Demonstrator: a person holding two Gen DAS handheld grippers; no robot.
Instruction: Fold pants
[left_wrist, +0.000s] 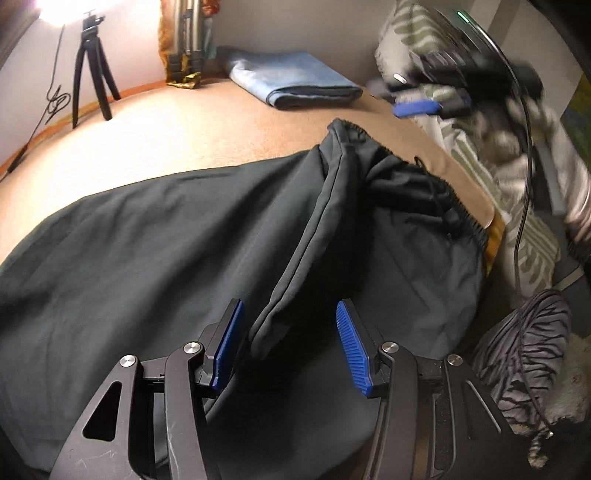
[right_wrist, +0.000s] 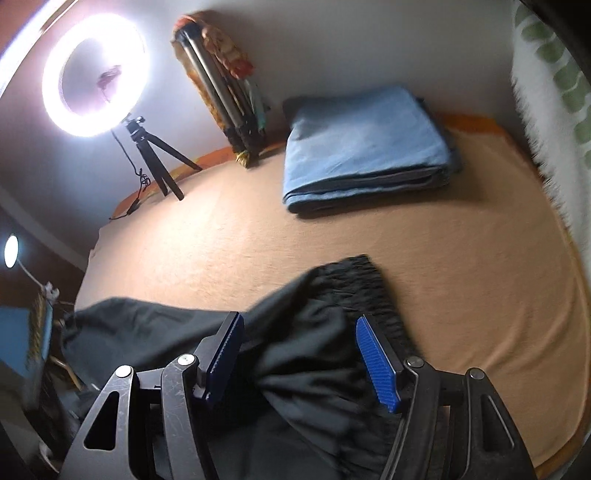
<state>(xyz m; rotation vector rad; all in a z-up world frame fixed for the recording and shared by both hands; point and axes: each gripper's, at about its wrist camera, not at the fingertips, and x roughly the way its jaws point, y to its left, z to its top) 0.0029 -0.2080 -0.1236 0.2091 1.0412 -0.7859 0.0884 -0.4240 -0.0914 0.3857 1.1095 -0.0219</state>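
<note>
Pants (left_wrist: 147, 240) on bed | left gripper (left_wrist: 290, 343) angled down, apart

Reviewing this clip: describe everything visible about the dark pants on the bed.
The pants are dark charcoal, of smooth matte fabric, lying spread on the tan bed cover. The gathered elastic waistband with a drawstring lies near the cover's edge. A raised fold runs from the waist towards the left gripper, whose open pads flank it without pressing. The right gripper is open over the waist end.
</note>
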